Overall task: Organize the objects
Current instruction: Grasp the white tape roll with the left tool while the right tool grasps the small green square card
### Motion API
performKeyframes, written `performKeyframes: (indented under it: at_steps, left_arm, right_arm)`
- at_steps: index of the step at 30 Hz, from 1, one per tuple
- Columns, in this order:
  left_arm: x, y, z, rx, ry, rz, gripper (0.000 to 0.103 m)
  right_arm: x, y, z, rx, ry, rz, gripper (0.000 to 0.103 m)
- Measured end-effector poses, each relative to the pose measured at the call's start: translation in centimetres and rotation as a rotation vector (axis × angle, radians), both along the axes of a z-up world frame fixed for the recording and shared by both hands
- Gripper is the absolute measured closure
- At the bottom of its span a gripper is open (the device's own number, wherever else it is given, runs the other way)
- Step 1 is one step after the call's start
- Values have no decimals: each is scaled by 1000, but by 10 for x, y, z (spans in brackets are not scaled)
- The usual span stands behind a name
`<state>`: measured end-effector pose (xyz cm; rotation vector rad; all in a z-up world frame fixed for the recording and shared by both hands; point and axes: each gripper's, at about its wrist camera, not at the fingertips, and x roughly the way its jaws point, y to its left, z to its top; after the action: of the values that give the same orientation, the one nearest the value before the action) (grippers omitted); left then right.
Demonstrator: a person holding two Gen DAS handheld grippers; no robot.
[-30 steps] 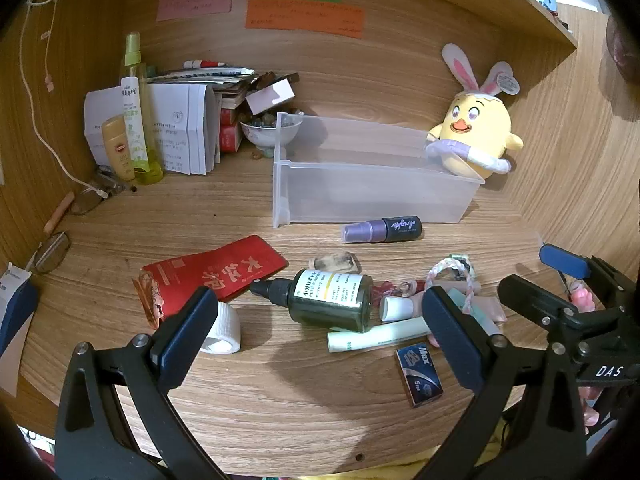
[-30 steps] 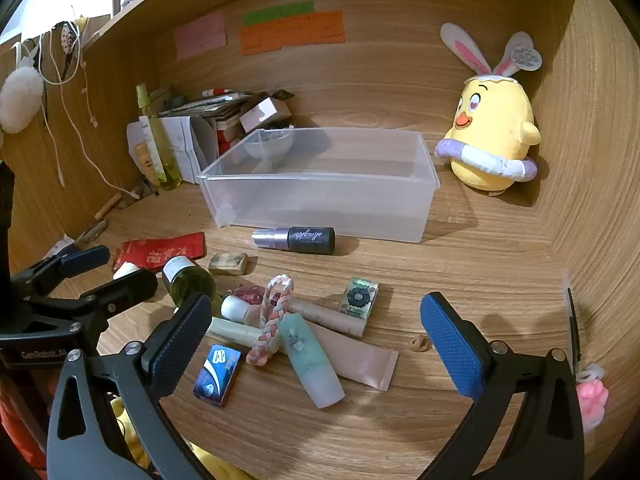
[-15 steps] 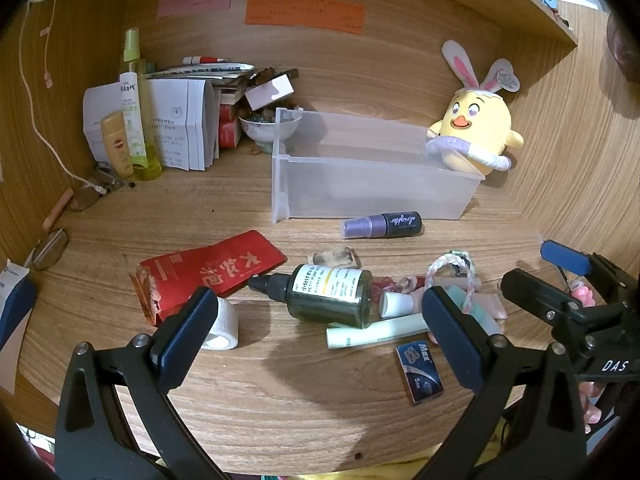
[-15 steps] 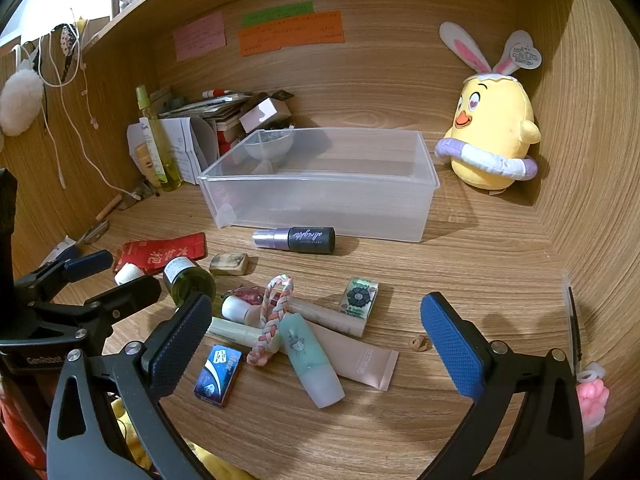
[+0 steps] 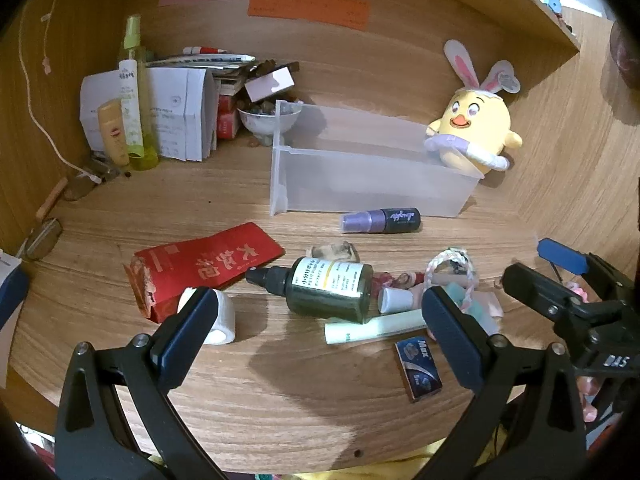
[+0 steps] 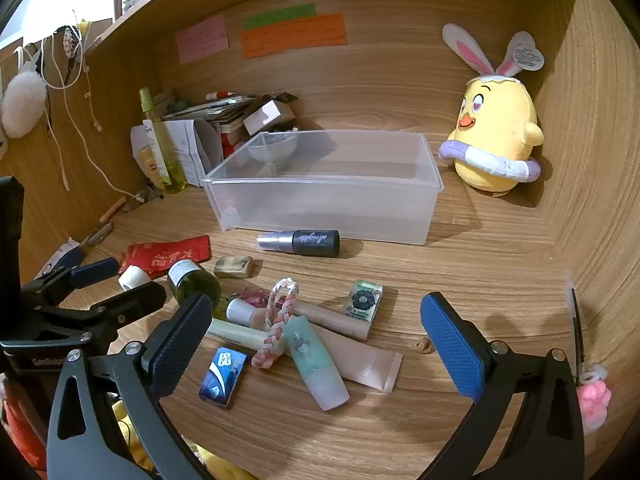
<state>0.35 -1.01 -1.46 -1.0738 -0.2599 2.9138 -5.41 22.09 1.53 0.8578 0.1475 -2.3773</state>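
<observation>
From the left wrist, I am holding my left hand-held gripper [image 5: 316, 322] wide open and empty above the dark bottle [image 5: 328, 290]; being round, it may roll away across the surface [image 5: 280, 392].

From the right wrist, my right hand-held gripper [image 6: 316, 332] is gaping empty over overlapping tubes [image 6: 316, 360]; pulling one may be dragging the braided cord [image 6: 276, 324], while the clear bin [image 6: 328, 188] is sitting empty behind.

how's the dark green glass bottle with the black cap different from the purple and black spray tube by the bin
The dark green glass bottle is fatter and wears a white and yellow label; the purple and black spray tube is slimmer, with script on its black half. The bottle lies amid the clutter, touching a pale green tube; the spray tube lies alone beside the clear plastic bin. Both lie on their sides on the wooden desk.
</observation>
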Motion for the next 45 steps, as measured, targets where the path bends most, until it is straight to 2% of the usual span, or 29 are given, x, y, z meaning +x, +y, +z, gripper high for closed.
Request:
performKeyframes:
  at_steps: [8,10,11,18,26,28,33,38,40,42,45]
  left_arm:
    - [-3,-10,-8,31,-14,6,2]
    - [-3,-18,-10,36,-25,23,16]
    - [-4,-23,-11,42,-36,31,18]
    - [0,-45,-12,46,-47,73,18]
    - [-1,-60,-12,31,-52,117,18]
    - [-4,-63,-18,33,-73,127,22]
    - [-7,-60,-26,6,-80,132,33]
    - [-11,-57,-31,5,-89,115,45]
    - [-12,-58,-34,16,-97,107,57]
    - [-13,-59,-37,31,-110,99,63]
    - [-12,-59,-37,33,-98,98,64]
  right_arm:
    - [-15,-2,-13,-7,-70,13,0]
    - [-18,0,-13,-5,-66,5,0]
    - [-20,1,-13,-4,-65,0,0]
    - [-40,10,-15,14,-66,-41,1]
    - [-63,11,-30,16,-144,-51,10]
    - [-68,10,-34,22,-162,-51,16]
    - [-78,4,-43,41,-208,-46,23]
    - [-84,-3,-50,82,-238,-48,45]
    - [-86,-5,-53,95,-252,-45,58]
    - [-85,-8,-53,106,-241,-50,65]
    - [-84,-10,-54,117,-236,-50,79]
